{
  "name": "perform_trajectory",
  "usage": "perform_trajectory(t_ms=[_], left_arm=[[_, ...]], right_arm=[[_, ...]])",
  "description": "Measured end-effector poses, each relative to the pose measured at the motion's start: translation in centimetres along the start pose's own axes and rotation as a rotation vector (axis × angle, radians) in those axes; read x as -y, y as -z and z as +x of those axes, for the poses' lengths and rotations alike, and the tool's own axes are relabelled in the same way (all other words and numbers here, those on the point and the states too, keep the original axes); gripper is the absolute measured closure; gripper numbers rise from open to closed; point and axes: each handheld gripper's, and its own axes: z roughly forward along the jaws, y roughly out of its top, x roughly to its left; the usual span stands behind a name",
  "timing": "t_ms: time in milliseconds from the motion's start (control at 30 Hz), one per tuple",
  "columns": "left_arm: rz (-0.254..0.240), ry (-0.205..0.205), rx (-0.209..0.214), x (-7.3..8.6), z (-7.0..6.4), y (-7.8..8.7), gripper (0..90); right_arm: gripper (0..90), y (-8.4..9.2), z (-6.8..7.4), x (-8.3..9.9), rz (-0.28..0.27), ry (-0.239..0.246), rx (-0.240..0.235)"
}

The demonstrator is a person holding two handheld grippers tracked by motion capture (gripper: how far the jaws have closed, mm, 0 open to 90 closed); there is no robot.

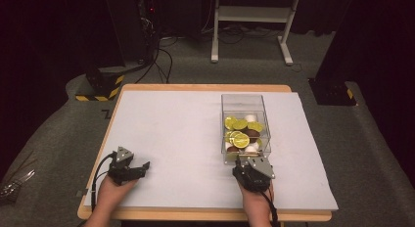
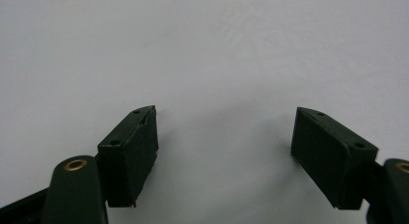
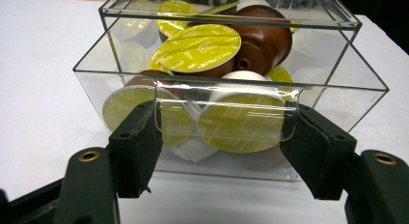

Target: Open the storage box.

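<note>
**Right tool lined up on the capsule box's front lip**

Largest first: white-topped table (image 1: 186,134), bare across its left half, leaving plenty of sliding room. Over on the right half, a clear plastic box (image 1: 244,124), open-topped and standing upright, loaded with coffee capsules (image 3: 202,49) — lime-green foil lids, brown and white cups, jumbled in a heap. Probably parked close to the near edge for an easy reach from the person's side.

Right tool (image 3: 223,132) pushed up against the box's near wall, jaws spread wide and bracketing the curved clear lip (image 3: 226,91) on that wall; pads just beside its two ends, contact too close to call, so not clearly pinching yet. Looks like the set-up for a pull or a tilt of the box. Right hand (image 1: 255,200) low behind it, wrist straight, pointing away from the person.

Left tool (image 2: 224,137) spread too, nothing between the jaws, hovering just over bare table at the near left, well apart from the box. Left hand (image 1: 111,193) resting, angled inward.
</note>
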Motion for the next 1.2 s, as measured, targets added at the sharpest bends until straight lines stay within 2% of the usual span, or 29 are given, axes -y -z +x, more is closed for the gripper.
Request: perform_trajectory(t_ms=[1200], left_arm=[[-0.001,0.0,-0.001,0.0,0.0,0.0,25.0]], right_arm=[[32.1,2.8,0.2,2.0,-0.002,0.003,-0.011]])
